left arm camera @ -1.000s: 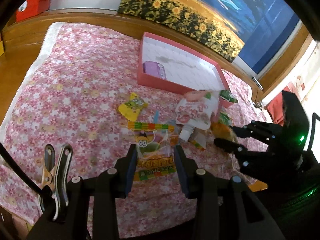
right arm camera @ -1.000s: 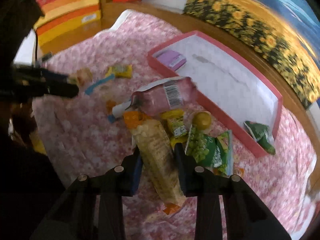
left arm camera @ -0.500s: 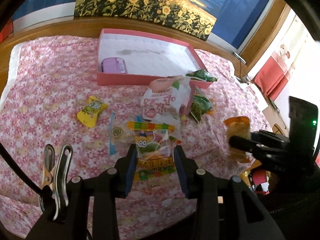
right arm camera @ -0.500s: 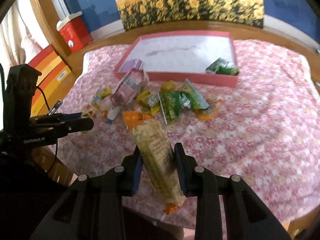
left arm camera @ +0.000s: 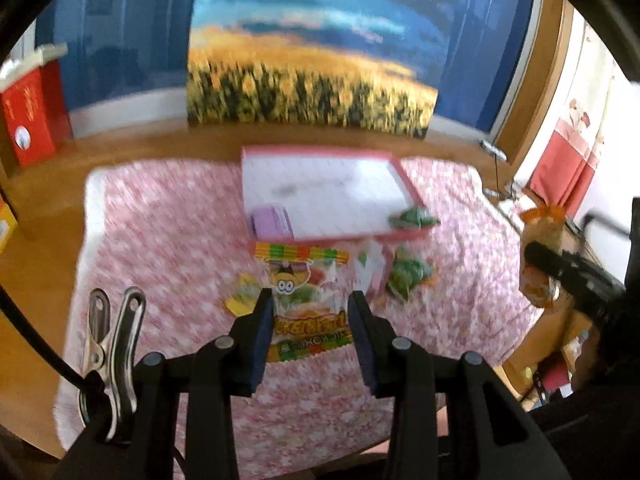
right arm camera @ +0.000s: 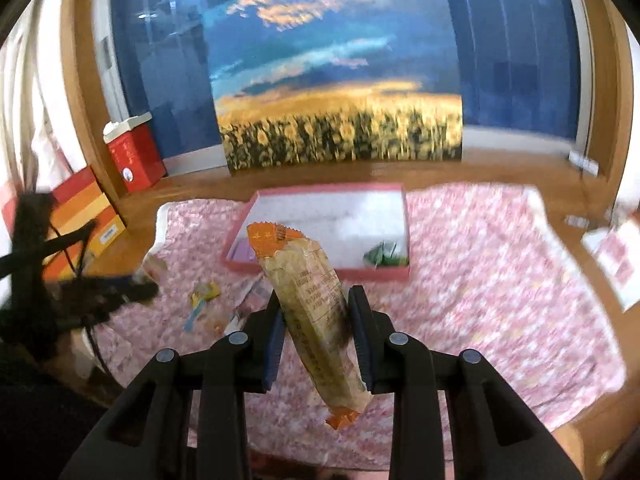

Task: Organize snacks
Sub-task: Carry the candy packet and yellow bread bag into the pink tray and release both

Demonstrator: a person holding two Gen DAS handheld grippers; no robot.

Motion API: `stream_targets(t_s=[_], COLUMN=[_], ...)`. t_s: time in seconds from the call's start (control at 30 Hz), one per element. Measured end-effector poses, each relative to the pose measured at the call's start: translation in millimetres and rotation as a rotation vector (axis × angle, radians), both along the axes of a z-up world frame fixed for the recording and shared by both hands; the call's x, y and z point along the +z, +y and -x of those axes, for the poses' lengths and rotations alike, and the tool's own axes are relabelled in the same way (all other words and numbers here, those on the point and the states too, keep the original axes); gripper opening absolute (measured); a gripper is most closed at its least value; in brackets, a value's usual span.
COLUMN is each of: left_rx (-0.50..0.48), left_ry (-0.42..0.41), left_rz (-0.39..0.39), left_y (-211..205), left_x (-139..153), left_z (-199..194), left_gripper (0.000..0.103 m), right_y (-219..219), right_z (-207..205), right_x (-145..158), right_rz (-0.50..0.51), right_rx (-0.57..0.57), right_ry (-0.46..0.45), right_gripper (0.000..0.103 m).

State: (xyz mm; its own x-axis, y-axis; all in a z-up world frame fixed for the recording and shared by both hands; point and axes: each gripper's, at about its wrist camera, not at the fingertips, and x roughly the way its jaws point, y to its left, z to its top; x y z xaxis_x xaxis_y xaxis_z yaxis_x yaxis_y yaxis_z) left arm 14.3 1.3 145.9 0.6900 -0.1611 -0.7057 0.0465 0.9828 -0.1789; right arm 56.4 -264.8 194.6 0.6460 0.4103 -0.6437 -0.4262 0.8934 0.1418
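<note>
A sunflower-field poster stands against the blue wall behind the work area. Below it, a wooden desk carries a pink floral cloth that covers most of the surface. A red box sits at the far left of the desk.

A shallow pink tray with a white floor lies on the far half of the cloth. Inside it, a purple packet rests in the near left corner and a green packet rests in the near right corner.

Loose snacks lie on the cloth just in front of the tray: a second green packet, a white-and-pink pouch beside it, and a small yellow packet to the left.

The left tongs are clenched on a candy bag with a cartoon face and a striped top edge; both pads press the bag's sides, and the bag hangs clear above the cloth, in front of the tray.

The right tongs are clenched on a long cracker pack with orange ends. The pack is tilted, top leaning left, and is held above the cloth on the near side of the tray.

Both views are motion-blurred; fine print on the packets cannot be read.
</note>
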Motion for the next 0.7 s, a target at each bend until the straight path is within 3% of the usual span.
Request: stream_targets(t_s=[0.37, 0.7], left_rx=[-0.018, 0.001], left_ry=[-0.033, -0.083], left_rz=[-0.007, -0.031], left_y=[-4, 9], left_x=[4, 0], left_z=[-19, -56], left_gripper=[0.039, 0.039], right_y=[1, 7], right_z=[-16, -61], right_x=[1, -5], right_rz=[0.017, 0.009], right_rx=[0.013, 0.029], right_ry=[-0.047, -0.086], right_gripper=[0.031, 0.031])
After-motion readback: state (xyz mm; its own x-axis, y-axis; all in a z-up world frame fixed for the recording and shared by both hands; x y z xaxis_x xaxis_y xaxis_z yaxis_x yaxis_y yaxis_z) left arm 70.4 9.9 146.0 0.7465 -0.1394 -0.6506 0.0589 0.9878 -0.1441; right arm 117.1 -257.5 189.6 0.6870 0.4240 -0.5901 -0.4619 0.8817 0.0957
